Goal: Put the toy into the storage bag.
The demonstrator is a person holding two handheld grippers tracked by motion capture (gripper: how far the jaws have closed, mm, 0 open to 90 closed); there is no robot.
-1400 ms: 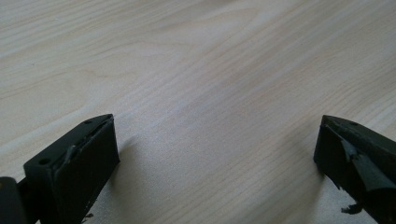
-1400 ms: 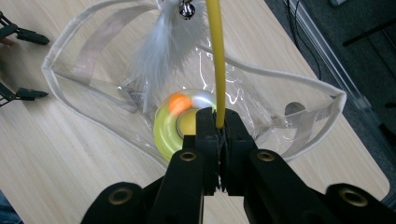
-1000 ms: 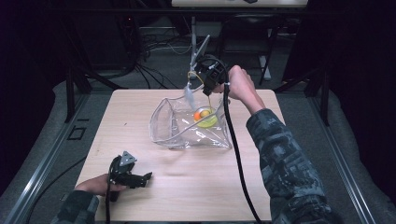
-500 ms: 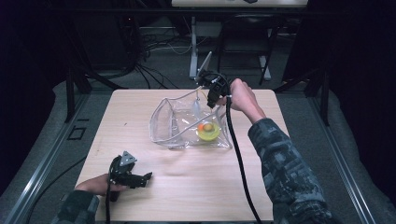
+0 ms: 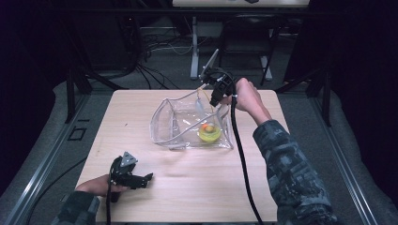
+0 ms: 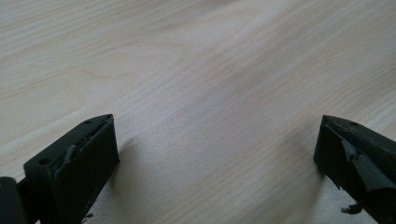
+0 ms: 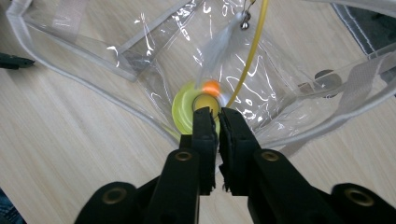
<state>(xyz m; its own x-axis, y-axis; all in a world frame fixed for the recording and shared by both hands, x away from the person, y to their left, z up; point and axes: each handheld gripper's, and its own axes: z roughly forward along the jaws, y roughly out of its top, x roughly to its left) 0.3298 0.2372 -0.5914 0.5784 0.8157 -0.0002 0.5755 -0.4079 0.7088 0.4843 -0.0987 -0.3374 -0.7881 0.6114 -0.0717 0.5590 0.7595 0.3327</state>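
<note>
Right tool (image 7: 215, 114) nearly closed, above clear bag (image 5: 187, 124), yellow-green toy (image 7: 187, 109) below.

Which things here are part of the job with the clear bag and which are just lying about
In the job:
- clear plastic bag on the table
- yellow-green round thing with an orange spot inside the bag
- right gripper, jaws nearly shut, above the bag's mouth

Just lying about:
- left gripper, open, resting on bare wood
- cables on the floor beyond the table
</note>
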